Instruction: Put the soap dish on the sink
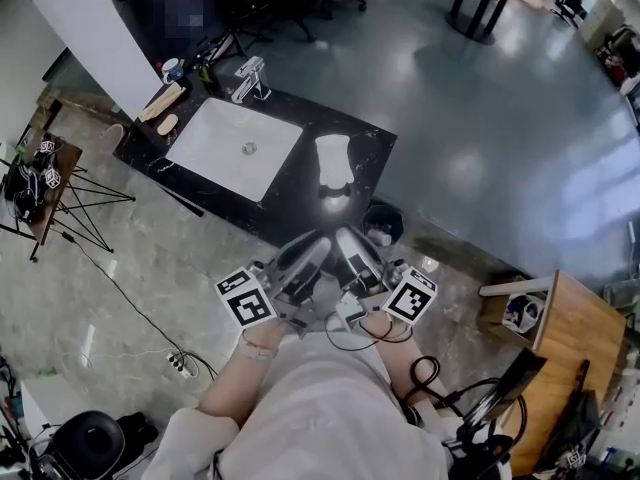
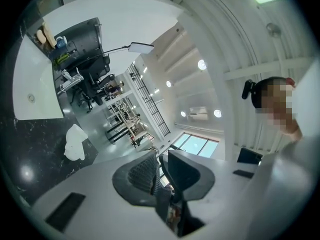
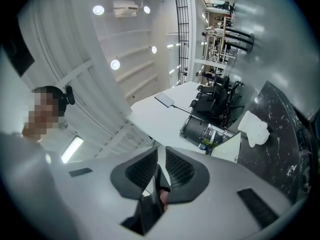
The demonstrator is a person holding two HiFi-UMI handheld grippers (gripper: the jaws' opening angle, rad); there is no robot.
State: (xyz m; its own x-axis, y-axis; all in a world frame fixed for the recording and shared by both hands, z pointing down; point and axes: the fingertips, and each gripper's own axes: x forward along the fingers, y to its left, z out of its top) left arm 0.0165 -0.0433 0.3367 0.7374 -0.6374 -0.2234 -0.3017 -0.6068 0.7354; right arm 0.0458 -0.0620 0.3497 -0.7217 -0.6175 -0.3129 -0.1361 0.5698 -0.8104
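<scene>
**Both hand-held grippers empty, soap dish far ahead beside the sink**

Holds the left hand-held gripper (image 1: 300, 260) and the right hand-held gripper (image 1: 356, 254) side by side, close in front of the chest and nearly touching each other, tips aimed away from the body. Leaves only a narrow slit between the left jaws, with nothing gripped. Leaves a thin gap between the right jaws too, likewise with nothing in it.

Looks down on a black surface (image 1: 297, 183) well ahead of both hand-held grippers. Finds a white sink (image 1: 235, 148) set into it, ahead and to the left of the left hand-held gripper. Finds the soap dish (image 1: 163, 100), taken to be the longer pale wooden piece, on the surface past the sink's far left corner, well apart from both hand-held grippers. Finds a smaller oval wooden piece (image 1: 167, 124) just on the near side of it, between dish and sink. Places the faucet (image 1: 249, 78) behind the sink, farther off than the basin. Places a crumpled white item (image 1: 333, 163) on the surface straight ahead of the hand-held grippers, right of the sink and nearer than anything else there; cannot tell whether cloth or glove. Spots a dark round bin (image 1: 381, 223) on the floor between the surface and the right hand-held gripper.
</scene>
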